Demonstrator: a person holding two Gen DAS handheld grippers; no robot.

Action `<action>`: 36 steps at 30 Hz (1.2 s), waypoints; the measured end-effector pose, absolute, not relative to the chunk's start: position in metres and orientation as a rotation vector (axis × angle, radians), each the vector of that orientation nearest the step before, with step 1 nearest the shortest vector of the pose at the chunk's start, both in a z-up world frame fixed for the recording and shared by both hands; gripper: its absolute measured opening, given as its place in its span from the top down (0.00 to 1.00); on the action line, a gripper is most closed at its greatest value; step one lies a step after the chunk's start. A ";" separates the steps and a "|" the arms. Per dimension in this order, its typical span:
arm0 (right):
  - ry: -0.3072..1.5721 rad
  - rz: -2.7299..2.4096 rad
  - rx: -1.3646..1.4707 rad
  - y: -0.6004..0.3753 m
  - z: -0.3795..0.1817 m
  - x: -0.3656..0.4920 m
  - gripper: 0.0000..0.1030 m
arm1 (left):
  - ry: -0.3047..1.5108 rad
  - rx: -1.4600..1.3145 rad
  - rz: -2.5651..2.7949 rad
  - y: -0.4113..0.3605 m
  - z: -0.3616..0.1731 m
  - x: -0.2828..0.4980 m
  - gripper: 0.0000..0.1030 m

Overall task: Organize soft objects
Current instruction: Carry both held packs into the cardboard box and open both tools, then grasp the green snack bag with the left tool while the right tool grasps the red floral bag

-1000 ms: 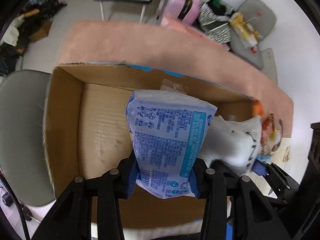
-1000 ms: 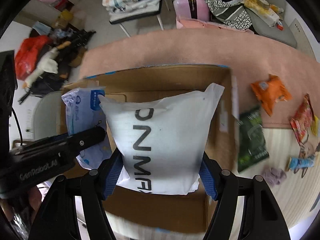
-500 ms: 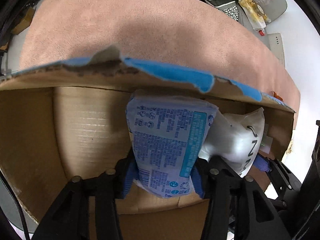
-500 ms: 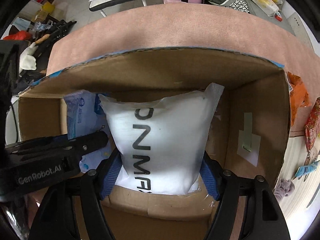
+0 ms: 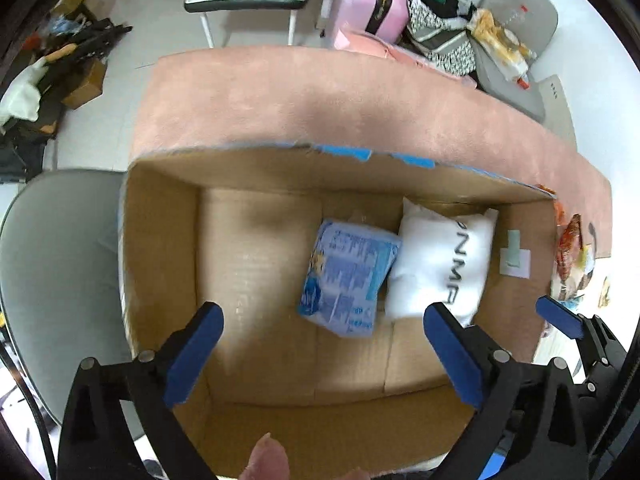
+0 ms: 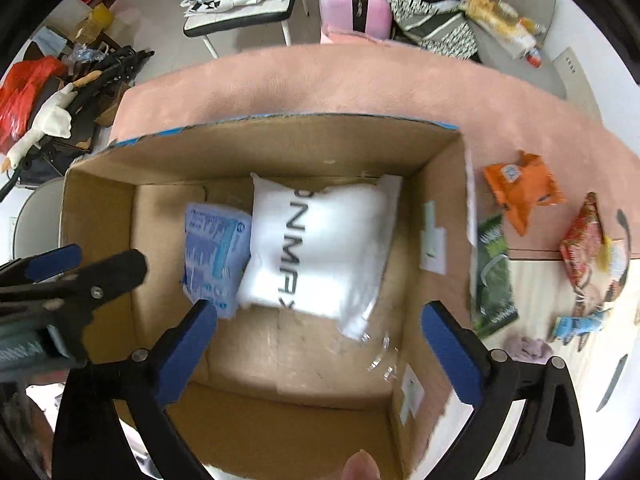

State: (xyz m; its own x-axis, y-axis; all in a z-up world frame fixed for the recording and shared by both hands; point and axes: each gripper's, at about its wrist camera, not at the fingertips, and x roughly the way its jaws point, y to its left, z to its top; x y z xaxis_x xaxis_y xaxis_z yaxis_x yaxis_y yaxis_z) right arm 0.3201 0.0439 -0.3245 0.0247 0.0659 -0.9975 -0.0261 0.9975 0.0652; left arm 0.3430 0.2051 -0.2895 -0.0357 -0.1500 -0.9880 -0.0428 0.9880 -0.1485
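A blue soft pack (image 5: pixel 349 276) and a white pillow pack with black letters (image 5: pixel 440 268) lie side by side on the floor of an open cardboard box (image 5: pixel 160 248). They also show in the right wrist view, the blue pack (image 6: pixel 216 256) left of the white one (image 6: pixel 320 248), inside the box (image 6: pixel 104 216). My left gripper (image 5: pixel 324 352) is open and empty above the box's near side. My right gripper (image 6: pixel 320 344) is open and empty above the box, with the left gripper's fingers (image 6: pixel 80 272) at its left.
The box stands on a pink carpet (image 6: pixel 360 80). Snack packets lie right of the box: orange (image 6: pixel 520 188), green (image 6: pixel 494 276), red (image 6: pixel 584 240). A grey chair (image 5: pixel 52 264) is left of the box. A pink suitcase (image 5: pixel 368 4) and clutter stand beyond.
Both grippers have opened and let go of their packs, which now lie on the box floor. Both grippers have drawn up and back from inside the box.
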 end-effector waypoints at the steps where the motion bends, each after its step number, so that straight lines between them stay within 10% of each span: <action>1: 1.535 0.071 0.025 0.043 -0.319 0.313 0.00 | 1.592 -0.153 -0.075 0.207 -0.285 0.335 0.01; 24: 1.329 0.141 0.121 0.022 -0.212 0.174 0.00 | 1.335 -0.054 0.006 0.186 -0.184 0.212 0.00; 36: 1.353 -0.076 0.394 -0.180 -0.208 0.195 0.00 | 1.369 -0.087 -0.176 0.029 -0.166 0.277 0.00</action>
